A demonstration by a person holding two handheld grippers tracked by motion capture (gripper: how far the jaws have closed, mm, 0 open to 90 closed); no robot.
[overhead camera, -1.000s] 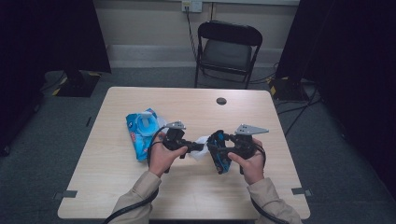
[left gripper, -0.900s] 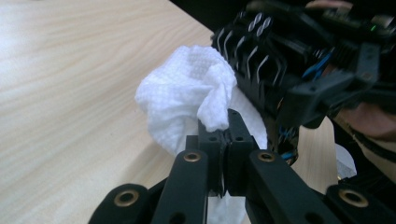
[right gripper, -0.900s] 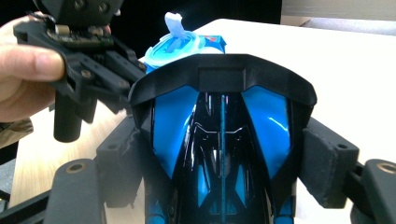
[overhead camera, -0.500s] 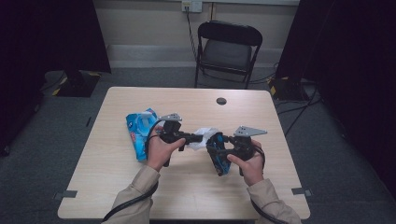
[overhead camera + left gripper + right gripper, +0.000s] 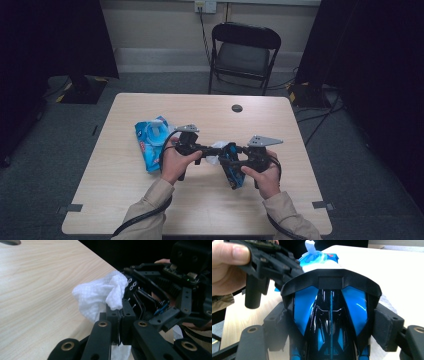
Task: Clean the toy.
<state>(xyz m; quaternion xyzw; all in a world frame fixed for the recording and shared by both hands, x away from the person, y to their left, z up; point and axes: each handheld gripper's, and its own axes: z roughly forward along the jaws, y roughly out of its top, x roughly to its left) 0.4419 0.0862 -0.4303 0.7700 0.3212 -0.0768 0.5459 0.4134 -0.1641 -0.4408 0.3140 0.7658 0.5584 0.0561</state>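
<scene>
On the left of the wooden table [image 5: 120, 200] lies a blue pack of wet wipes [image 5: 151, 141]. Next to it, the left gripper [image 5: 204, 149] has its jaws squeezed tight on a white wipe [image 5: 98, 297], held up against a blue and black toy car [image 5: 231, 167]. The right gripper [image 5: 231, 161] grips the toy car by its sides, just above the table.

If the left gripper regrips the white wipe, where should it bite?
Probably the bunched fold of the white textured wipe that stands clear of the blue and black toy car, coming from the table side: the left gripper already pinches its lower edge there, away from the right gripper.
</scene>
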